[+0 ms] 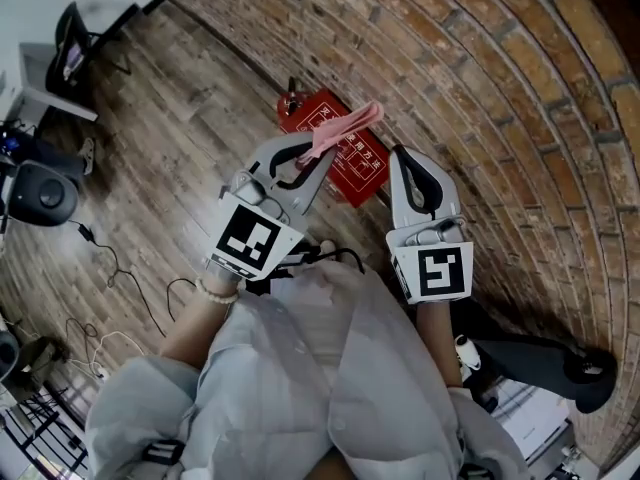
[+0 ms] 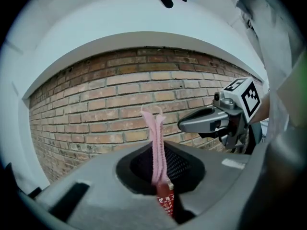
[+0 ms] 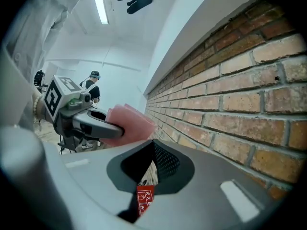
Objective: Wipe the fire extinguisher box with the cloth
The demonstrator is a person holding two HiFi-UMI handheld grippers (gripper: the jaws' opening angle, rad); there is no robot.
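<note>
The red fire extinguisher box [image 1: 348, 163] stands on the wood floor against the brick wall; a strip of it shows low between the jaws in both gripper views [image 2: 166, 206] [image 3: 144, 199]. My left gripper [image 1: 318, 158] is shut on a pink cloth [image 1: 347, 128], which hangs over the top of the box. In the left gripper view the cloth [image 2: 157, 145] stands up from the closed jaws. My right gripper [image 1: 398, 160] hovers just right of the box, shut and holding nothing. The right gripper view shows the left gripper's fingers [image 3: 96, 124] with the cloth [image 3: 130, 123].
The brick wall [image 1: 480, 78] runs along the right. An office chair [image 1: 75, 33], a round black device [image 1: 40, 193] and loose cables [image 1: 115, 268] lie to the left. A dark stand base [image 1: 545, 360] sits lower right. A person [image 3: 93, 87] stands far back.
</note>
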